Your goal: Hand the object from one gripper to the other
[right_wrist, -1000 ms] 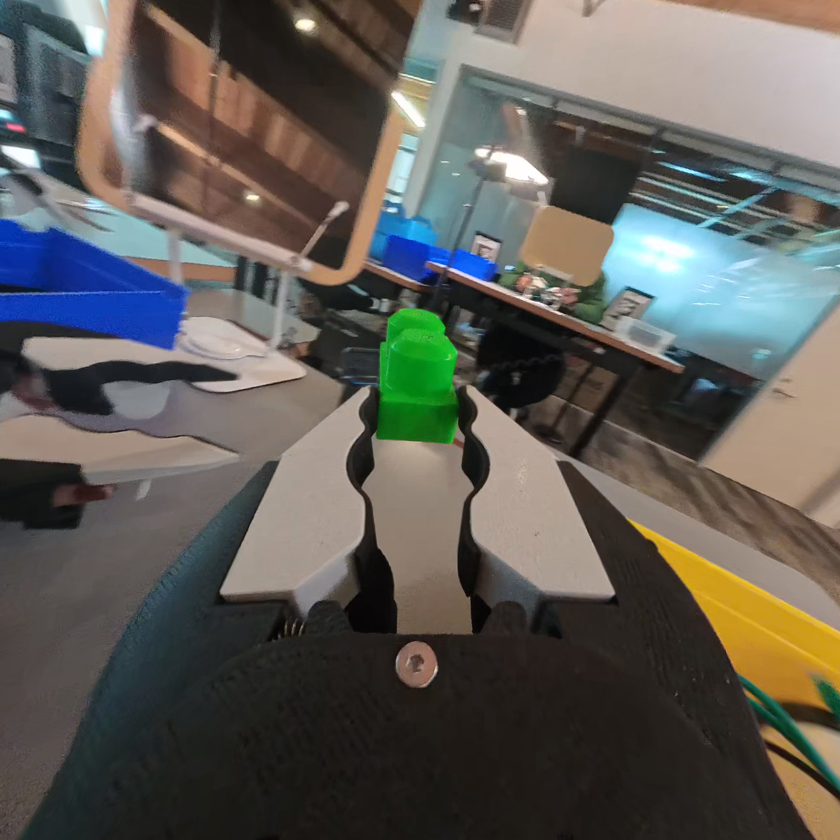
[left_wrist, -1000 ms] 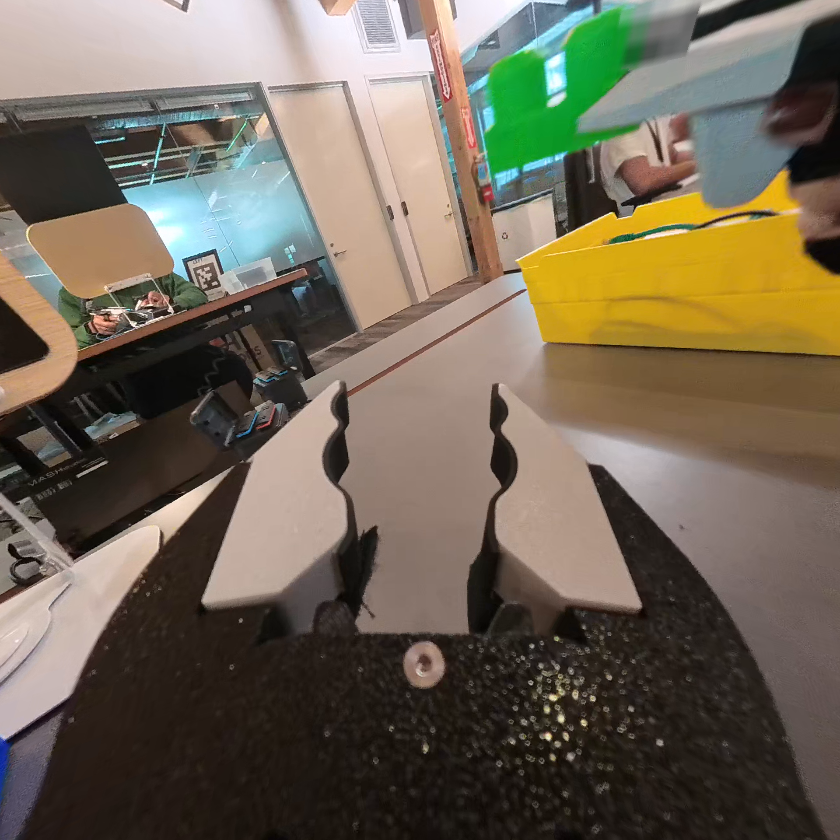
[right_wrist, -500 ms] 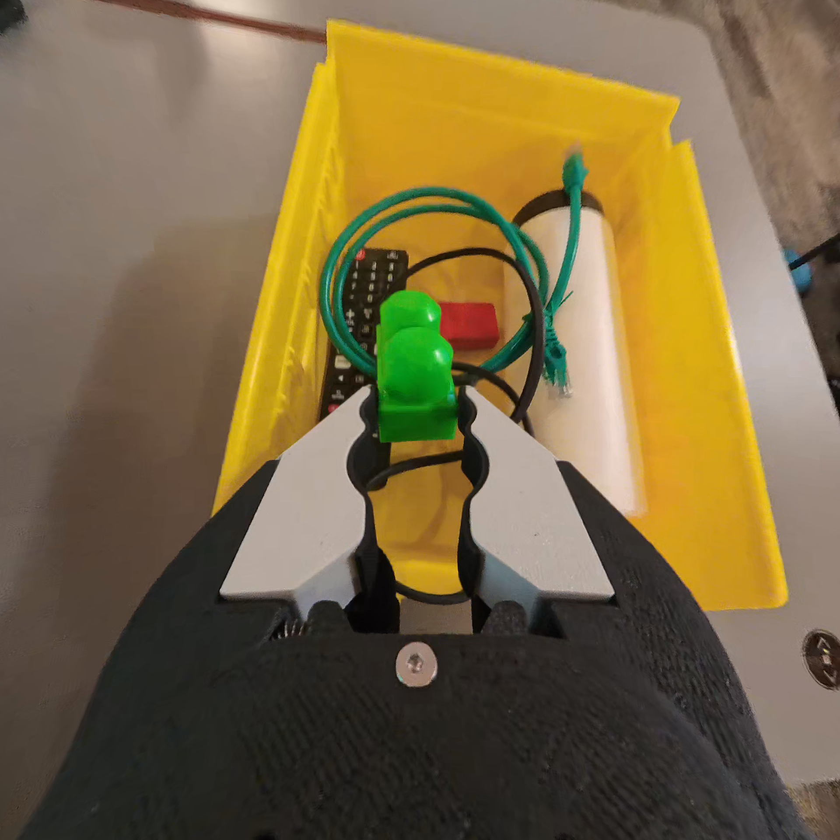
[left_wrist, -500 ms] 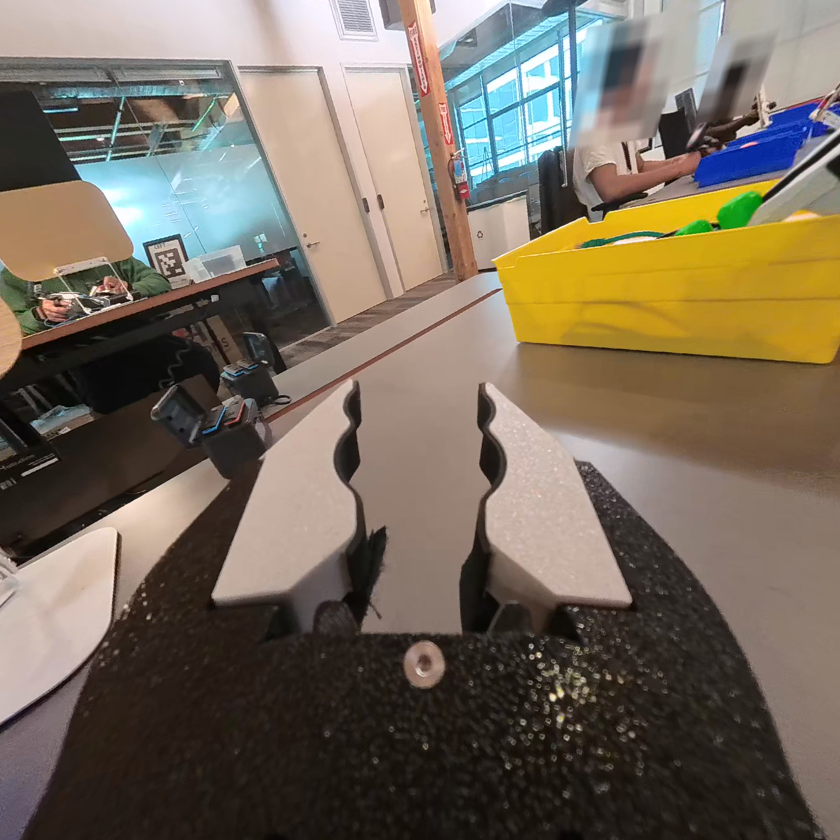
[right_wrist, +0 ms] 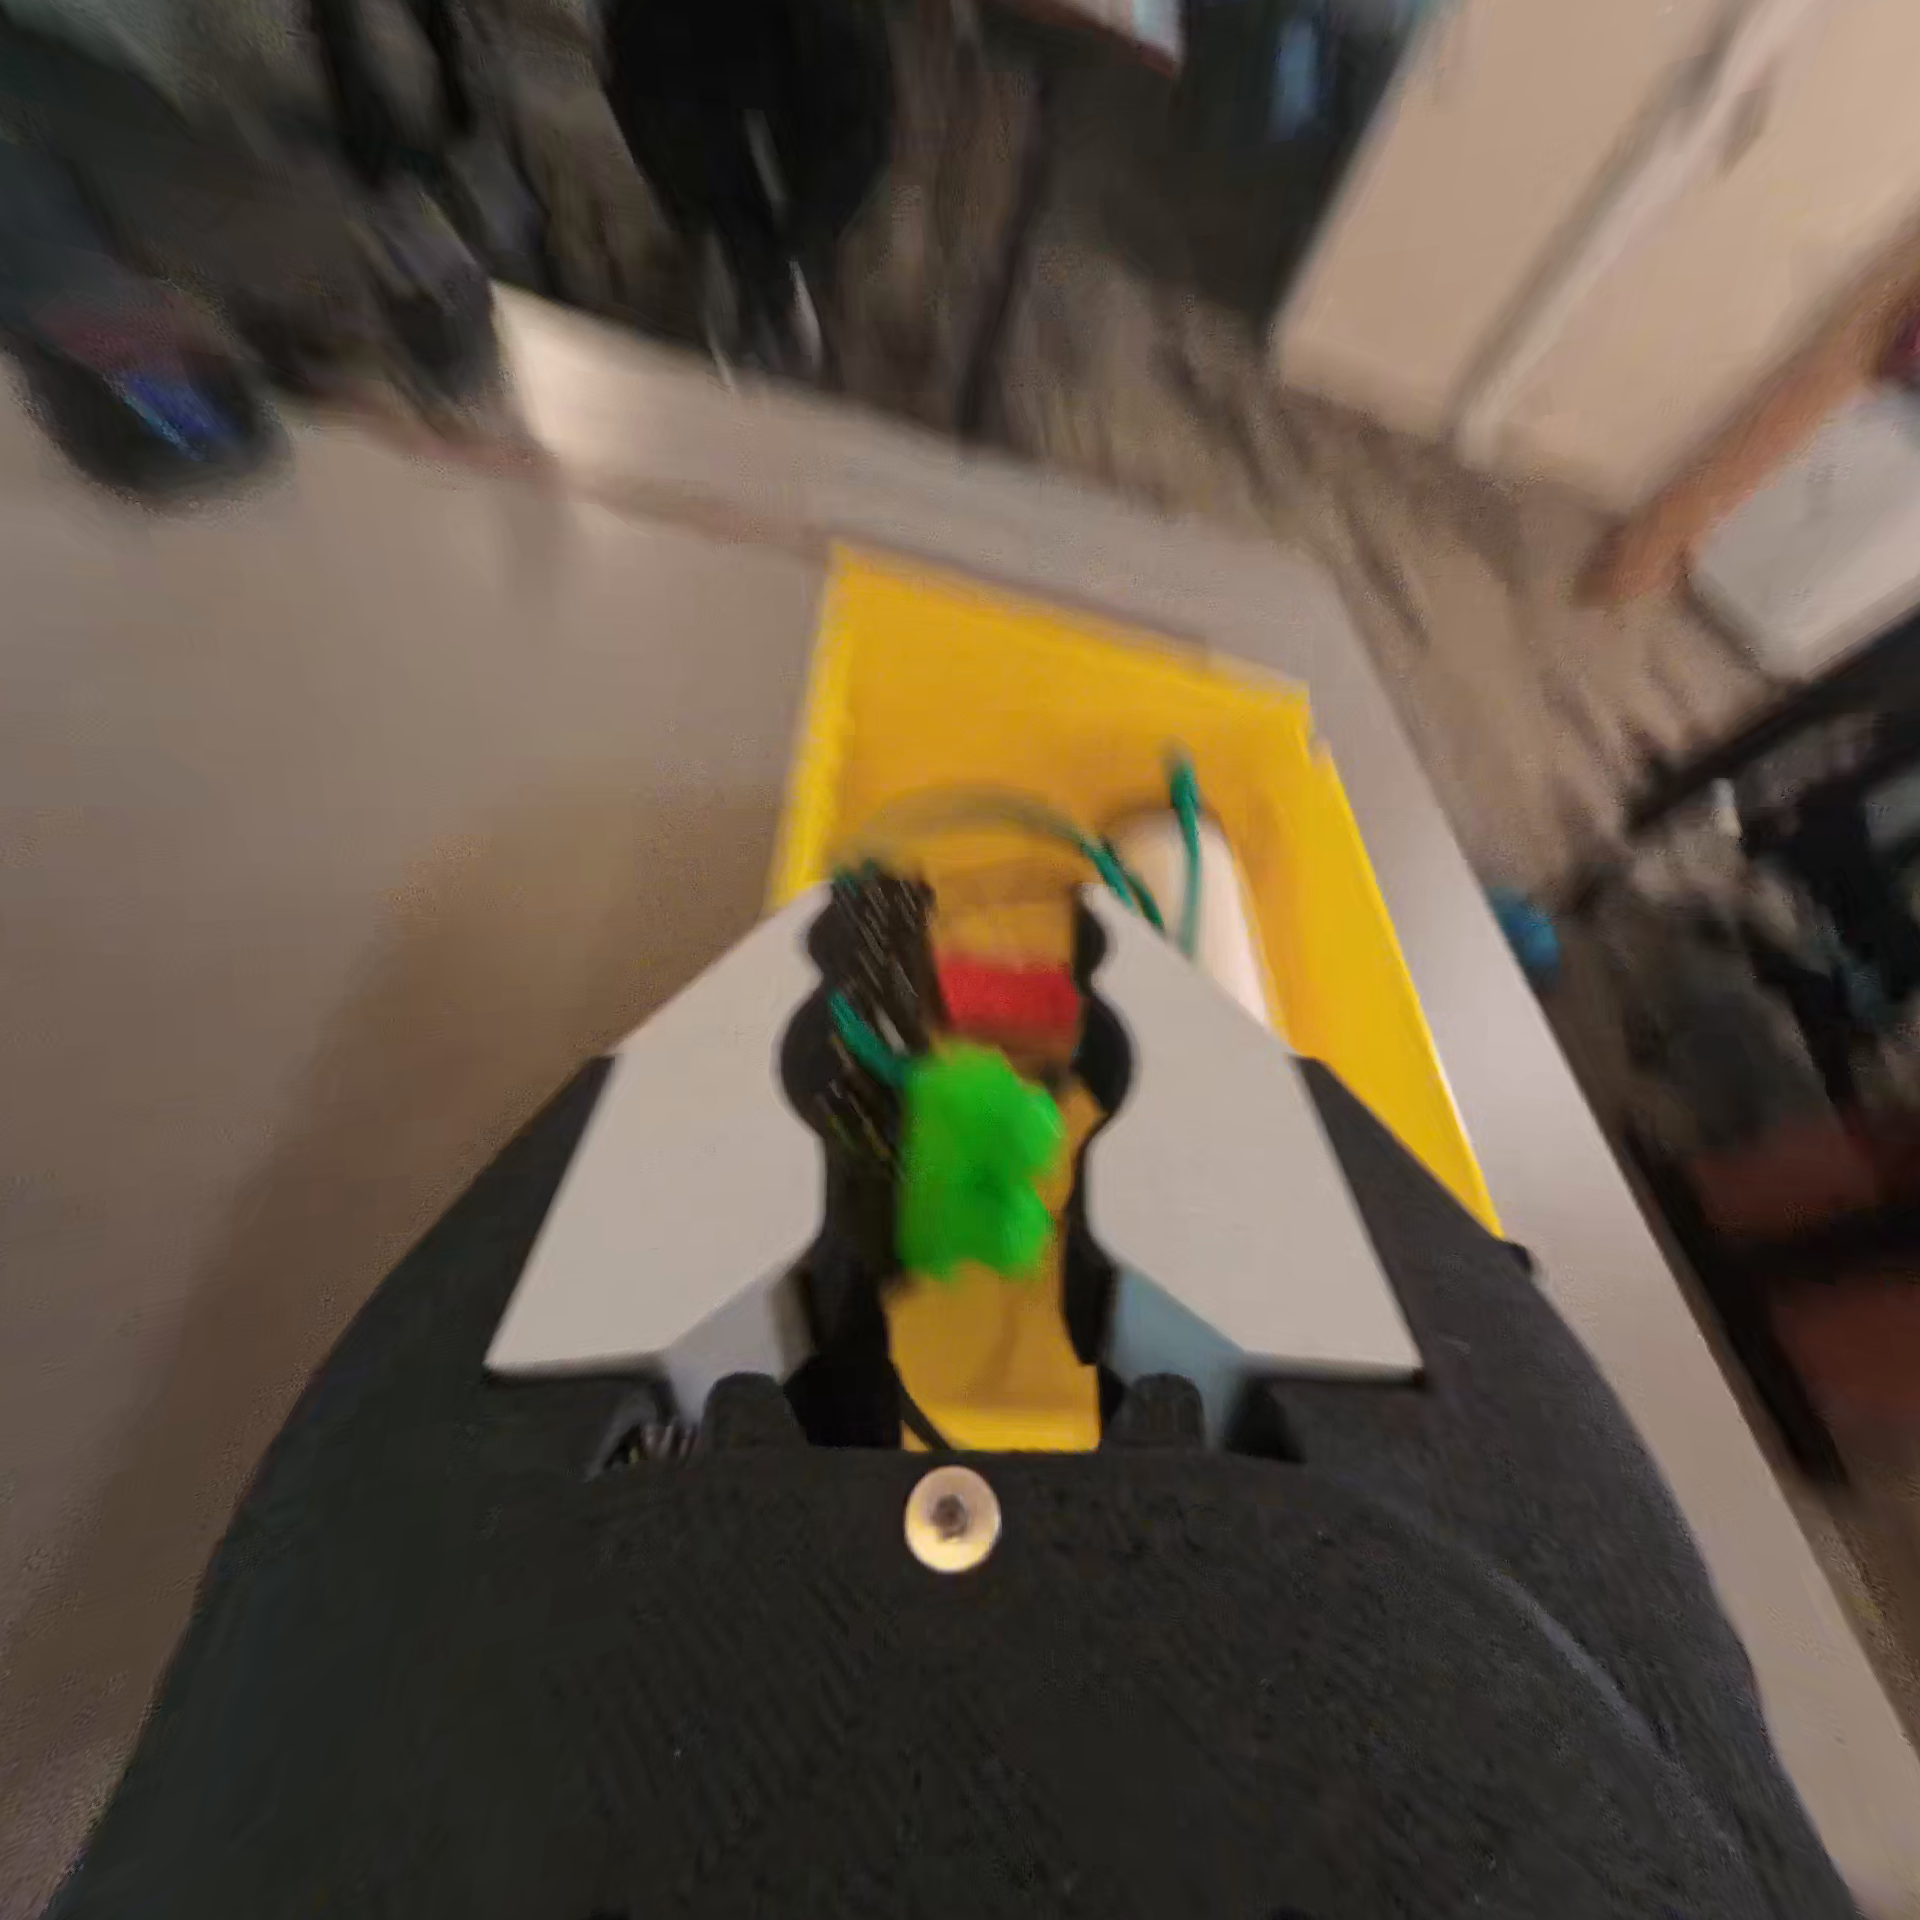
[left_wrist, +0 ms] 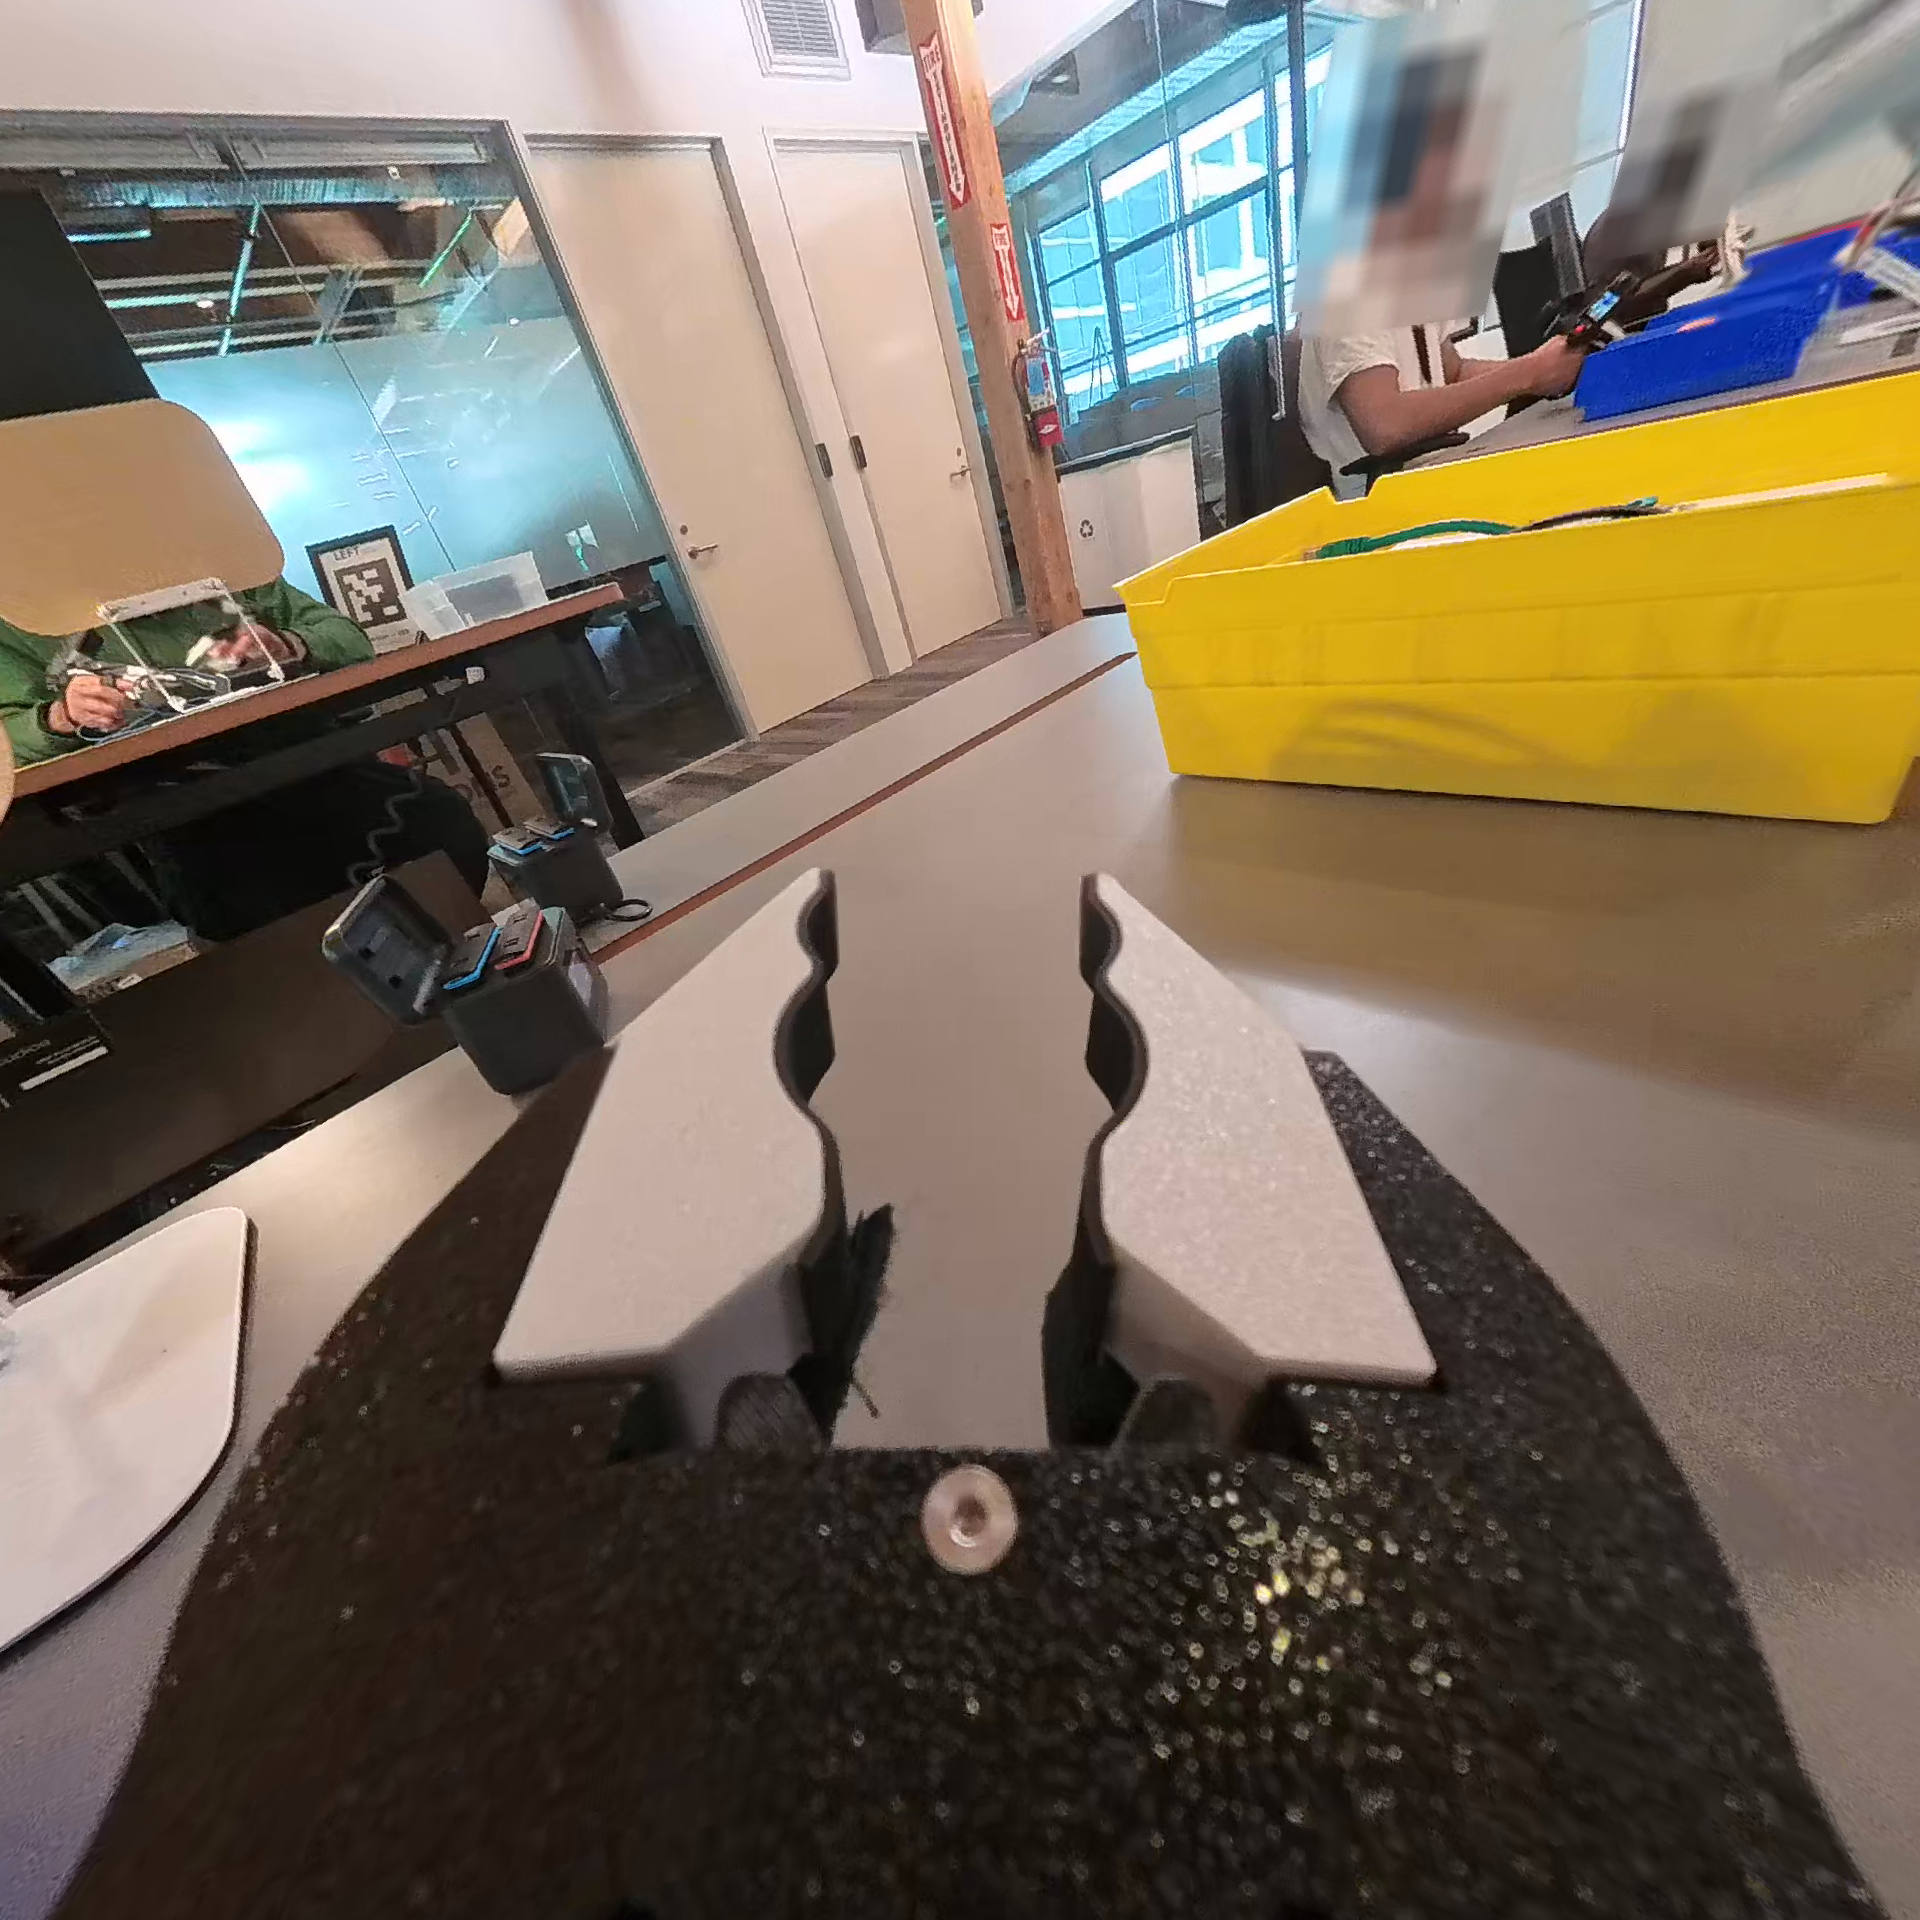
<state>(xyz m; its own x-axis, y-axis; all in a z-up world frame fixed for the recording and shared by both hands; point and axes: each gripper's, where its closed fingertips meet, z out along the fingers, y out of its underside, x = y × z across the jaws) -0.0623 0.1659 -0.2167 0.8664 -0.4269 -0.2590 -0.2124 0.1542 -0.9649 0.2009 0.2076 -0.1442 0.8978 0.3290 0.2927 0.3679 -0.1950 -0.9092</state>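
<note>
The green brick (right_wrist: 971, 1174) shows blurred between my right gripper's fingers, loose from both pads, over the inside of the yellow bin (right_wrist: 1351, 883). My right gripper (right_wrist: 951, 904) is open and points down into the bin. My left gripper (left_wrist: 956, 904) is open and empty, low over the grey table, with the yellow bin (left_wrist: 1507, 665) ahead to its right. The brick and the right gripper do not show in the left wrist view.
In the bin lie a red block (right_wrist: 1003, 992), a green cable (right_wrist: 1190, 831), a white cylinder (right_wrist: 1226, 935) and a black remote (right_wrist: 883, 956). A dark charger case (left_wrist: 499, 997) and a white pad (left_wrist: 104, 1382) sit left of my left gripper. People sit at desks behind. Spacing between my two grippers at the tips: around 30 cm. Measured from the fingertips, the white cylinder (right_wrist: 1226, 935) is 20 cm or so from the right gripper and 40 cm from the left.
My right gripper swung over the yellow bin, then opened; the green brick left its fingertips and now sits lower between the fingers. My left gripper stayed open and barely moved.
</note>
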